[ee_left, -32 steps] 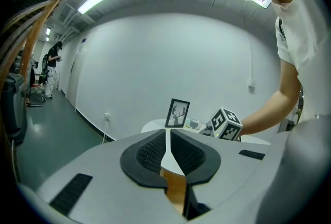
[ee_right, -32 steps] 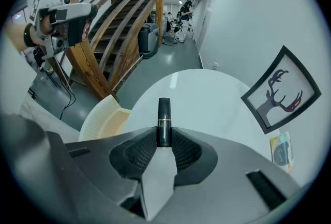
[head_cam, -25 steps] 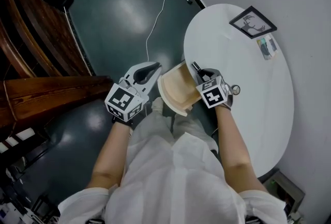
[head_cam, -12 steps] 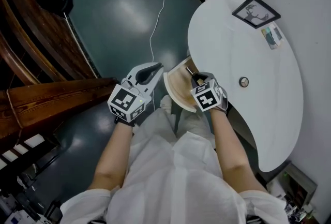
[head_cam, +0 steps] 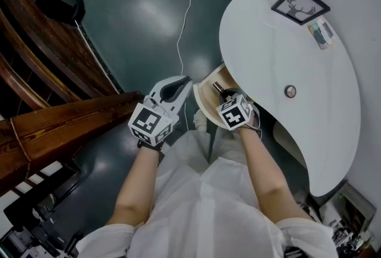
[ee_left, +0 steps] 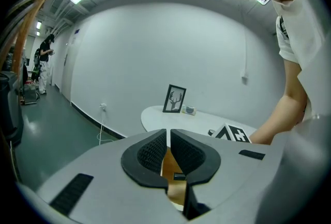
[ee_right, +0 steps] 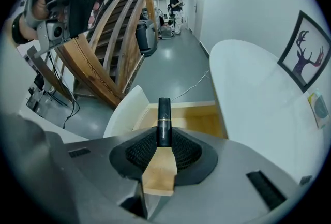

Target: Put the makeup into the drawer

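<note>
Sam: Lower now, the right tool [head_cam: 224,95] — it has come off the edge of the tabletop [head_cam: 280,42] and hangs over the open drawer [head_cam: 204,98].
Lee: What is in it?
Sam: A black makeup tube [ee_right: 164,119] with a thin gold ring. The tool's two black pads pinch its lower end, one on each side. The top sticks out past them.
Lee: Is the tube in the drawer yet?
Sam: Not lying in it. It is up in the tool, pointing down at the wood bottom of the drawer. The drawer is pulled out from under the white tabletop, and its white front is curved.
Lee: And the left tool [ee_left: 168,151]?
Sam: Its pads are pressed almost together, with only a thin slit and nothing in it. It hangs just beside the drawer, on the side away from the tabletop.
Lee: What else is on the tabletop?
Sam: A picture frame [head_cam: 300,5] with a deer stands at the far end, by the wall. A small card [head_cam: 324,33] lies near it. A little round thing [head_cam: 290,91] sits alone — well apart from the frame.
Lee: And down below?
Sam: A white cable [head_cam: 184,18] runs over the dark green floor [head_cam: 137,24]. Brown wooden rails [head_cam: 65,123] curve along on the left.
</note>
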Demonstrator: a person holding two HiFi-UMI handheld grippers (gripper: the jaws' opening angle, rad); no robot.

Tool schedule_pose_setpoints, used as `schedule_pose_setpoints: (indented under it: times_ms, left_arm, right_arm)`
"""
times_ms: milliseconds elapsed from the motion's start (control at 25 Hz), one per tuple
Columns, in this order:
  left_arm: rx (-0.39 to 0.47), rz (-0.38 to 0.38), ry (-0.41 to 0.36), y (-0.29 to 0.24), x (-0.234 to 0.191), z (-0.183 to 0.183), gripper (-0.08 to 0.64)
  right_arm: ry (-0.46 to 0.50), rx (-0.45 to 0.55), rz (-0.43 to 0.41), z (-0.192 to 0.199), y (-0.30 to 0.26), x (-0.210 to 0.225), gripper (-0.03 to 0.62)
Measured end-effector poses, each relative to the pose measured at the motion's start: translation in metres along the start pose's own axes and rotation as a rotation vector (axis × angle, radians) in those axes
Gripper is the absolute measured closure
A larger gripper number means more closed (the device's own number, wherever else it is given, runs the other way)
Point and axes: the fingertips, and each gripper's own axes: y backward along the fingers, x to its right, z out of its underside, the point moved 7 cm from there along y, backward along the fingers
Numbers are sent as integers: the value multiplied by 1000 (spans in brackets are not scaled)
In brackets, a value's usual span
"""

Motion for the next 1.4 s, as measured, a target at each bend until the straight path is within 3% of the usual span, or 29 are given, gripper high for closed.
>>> schedule_pose_setpoints:
  times_ms: [480, 760, 1040, 1400]
  left_arm:
    - [-34, -13, 16, -15, -16, 20, 538]
    - [-41, -7, 31, -27, -22, 33, 538]
    - [-49, 2, 42, -37, -25, 41, 540]
    - [-38, -3, 51, -36, -28, 46, 538]
  right_arm:
    - [7, -62, -53, 34, -83, 11, 508]
    - [61, -77, -26, 42, -121, 30, 508]
    - [27, -155, 4, 60, -146, 42, 508]
    - [34, -155, 11, 63, -157, 43, 508]
